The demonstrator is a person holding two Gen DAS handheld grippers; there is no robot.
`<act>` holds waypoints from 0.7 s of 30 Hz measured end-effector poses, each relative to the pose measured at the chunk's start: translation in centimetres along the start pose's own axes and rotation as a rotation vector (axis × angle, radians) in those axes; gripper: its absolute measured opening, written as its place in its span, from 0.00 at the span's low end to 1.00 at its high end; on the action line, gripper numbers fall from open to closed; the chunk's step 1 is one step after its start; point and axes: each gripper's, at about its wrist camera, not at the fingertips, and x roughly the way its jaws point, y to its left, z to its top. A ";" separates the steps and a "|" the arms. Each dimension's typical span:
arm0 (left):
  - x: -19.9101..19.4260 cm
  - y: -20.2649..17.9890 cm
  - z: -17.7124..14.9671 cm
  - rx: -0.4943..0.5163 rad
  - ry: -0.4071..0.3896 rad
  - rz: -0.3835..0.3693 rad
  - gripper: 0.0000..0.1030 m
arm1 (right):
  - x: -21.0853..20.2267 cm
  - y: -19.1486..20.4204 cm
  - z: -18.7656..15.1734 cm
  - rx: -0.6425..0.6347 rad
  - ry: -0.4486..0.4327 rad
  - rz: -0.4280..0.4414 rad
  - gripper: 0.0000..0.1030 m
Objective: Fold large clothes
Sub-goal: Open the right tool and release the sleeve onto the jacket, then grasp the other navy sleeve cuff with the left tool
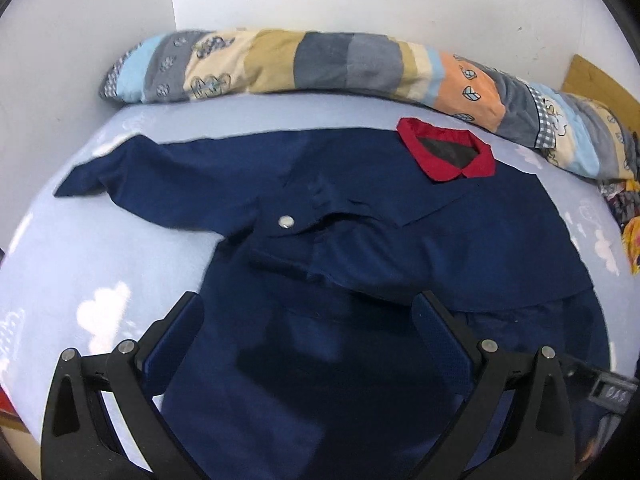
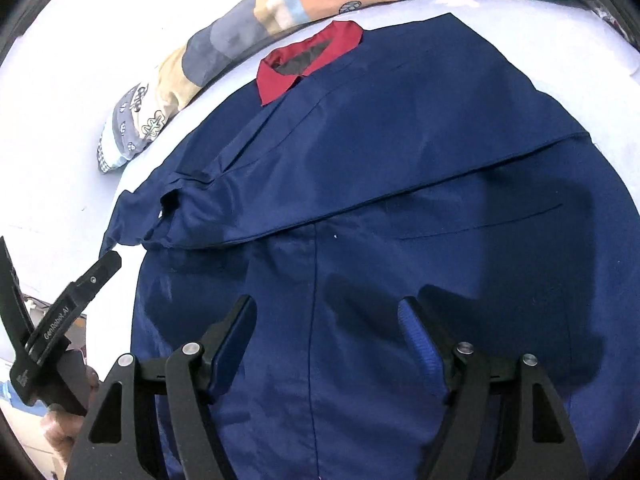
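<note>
A large navy blue shirt (image 1: 360, 240) with a red collar (image 1: 444, 152) lies on the bed, collar towards the wall. Its right sleeve is folded across the chest and its left sleeve (image 1: 132, 172) lies out to the left. A silver snap button (image 1: 285, 221) shows on the folded cuff. My left gripper (image 1: 308, 312) is open and empty just above the shirt's lower body. My right gripper (image 2: 328, 316) is open and empty over the lower body (image 2: 360, 240) of the same shirt. The left gripper (image 2: 84, 280) also shows at the left edge of the right wrist view.
A pale blue bedsheet (image 1: 80, 264) with white clouds covers the bed. A long patchwork bolster (image 1: 304, 64) lies along the white wall behind the collar. More coloured cloth (image 1: 630, 224) lies at the right edge. A wooden board (image 1: 600, 80) stands at the far right.
</note>
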 end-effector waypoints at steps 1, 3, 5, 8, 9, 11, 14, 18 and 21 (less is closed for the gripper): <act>-0.2 0.4 0.1 -0.011 -0.004 -0.005 1.00 | -0.1 -0.2 0.2 -0.002 -0.002 0.004 0.73; -0.5 1.6 0.3 -0.066 -0.009 -0.027 1.00 | -0.6 -0.1 0.4 -0.010 -0.013 0.009 0.73; -1.0 3.3 0.2 -0.115 -0.033 -0.053 1.00 | -0.8 0.3 0.4 -0.023 -0.021 0.011 0.73; -1.7 6.1 -0.4 -0.147 -0.063 -0.035 1.00 | -1.2 0.6 0.6 -0.041 -0.039 0.004 0.73; -1.8 7.1 -0.5 -0.166 -0.057 -0.020 1.00 | -1.4 0.7 0.7 -0.044 -0.047 0.001 0.73; -1.7 10.2 -0.1 -0.239 -0.029 -0.062 1.00 | -1.8 0.7 0.9 -0.049 -0.061 -0.006 0.73; -1.6 15.0 0.7 -0.349 -0.002 -0.076 1.00 | -2.3 0.6 1.2 -0.066 -0.079 -0.019 0.73; -1.0 21.7 1.6 -0.498 0.005 -0.123 1.00 | -2.8 0.2 1.6 -0.050 -0.086 0.002 0.73; 0.6 27.0 2.1 -0.643 0.005 -0.156 0.99 | -2.8 0.4 1.7 -0.071 -0.084 -0.012 0.73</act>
